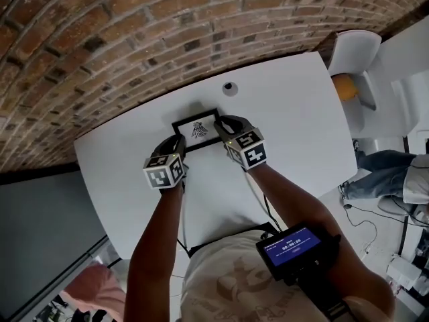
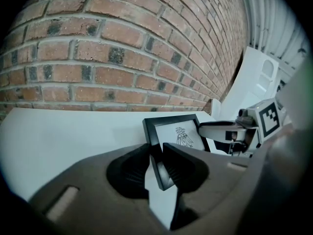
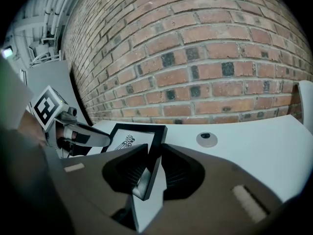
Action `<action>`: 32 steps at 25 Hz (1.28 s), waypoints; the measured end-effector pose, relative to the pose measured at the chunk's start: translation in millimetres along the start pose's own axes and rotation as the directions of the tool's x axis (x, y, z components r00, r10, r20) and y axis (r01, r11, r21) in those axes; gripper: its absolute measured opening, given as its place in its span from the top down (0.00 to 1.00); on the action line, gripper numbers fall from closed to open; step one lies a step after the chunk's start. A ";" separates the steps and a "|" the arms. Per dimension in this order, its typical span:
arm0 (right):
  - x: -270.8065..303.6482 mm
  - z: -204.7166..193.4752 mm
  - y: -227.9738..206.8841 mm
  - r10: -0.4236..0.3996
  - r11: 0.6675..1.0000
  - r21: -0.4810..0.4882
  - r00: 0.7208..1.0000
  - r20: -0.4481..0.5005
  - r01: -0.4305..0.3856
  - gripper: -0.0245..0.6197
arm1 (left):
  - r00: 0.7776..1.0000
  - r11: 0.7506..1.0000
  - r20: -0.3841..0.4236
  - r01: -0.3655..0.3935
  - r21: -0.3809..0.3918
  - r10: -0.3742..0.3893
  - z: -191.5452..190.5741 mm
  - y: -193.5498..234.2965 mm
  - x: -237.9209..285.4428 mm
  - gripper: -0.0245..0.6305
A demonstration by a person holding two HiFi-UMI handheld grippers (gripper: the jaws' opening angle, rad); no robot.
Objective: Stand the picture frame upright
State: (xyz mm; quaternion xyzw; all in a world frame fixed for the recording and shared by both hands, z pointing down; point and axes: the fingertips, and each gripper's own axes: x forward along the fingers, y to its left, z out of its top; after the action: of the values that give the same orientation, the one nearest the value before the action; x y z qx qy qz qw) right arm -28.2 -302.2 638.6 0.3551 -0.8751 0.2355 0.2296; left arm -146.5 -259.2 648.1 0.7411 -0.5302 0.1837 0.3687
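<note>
The picture frame (image 1: 196, 130) is black with a white print of a small dark figure. It sits near the far edge of the white table (image 1: 295, 113), in front of the brick wall. My left gripper (image 1: 179, 142) is shut on the frame's left bar, and my right gripper (image 1: 224, 127) is shut on its right bar. In the left gripper view the frame (image 2: 178, 133) leans back, with its left bar between the pads (image 2: 173, 168). In the right gripper view the frame (image 3: 128, 141) is pinched at its right bar. Whether its lower edge touches the table I cannot tell.
A brick wall (image 1: 134, 39) runs close behind the table. A round grey grommet (image 1: 230, 87) sits in the tabletop just beyond the frame and shows again as a grommet (image 3: 207, 139) to its right. A white chair (image 1: 355, 56) and a seated person's legs (image 1: 379, 173) are at the right.
</note>
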 end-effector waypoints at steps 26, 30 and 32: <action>74.5 63.6 -69.1 0.000 0.997 -0.078 0.997 0.075 0.006 0.82 | 0.994 0.992 0.106 -0.035 0.118 0.022 81.9 31.9 73.4 0.84; 83.0 76.6 -74.4 -0.001 0.994 -0.106 0.995 0.096 0.012 0.82 | 0.988 0.986 0.149 -0.059 0.156 0.035 96.4 36.5 78.5 0.84; 87.3 83.7 -76.1 -0.002 0.993 -0.119 0.994 0.111 0.015 0.82 | 0.983 0.984 0.180 -0.072 0.164 0.042 103.4 39.9 80.0 0.84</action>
State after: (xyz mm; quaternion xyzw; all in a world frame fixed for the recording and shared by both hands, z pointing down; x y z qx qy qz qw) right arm -48.4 -443.6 641.6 0.3569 -0.8974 0.1617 0.2027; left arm -165.8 -394.6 646.9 0.7675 -0.5642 0.1729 0.2505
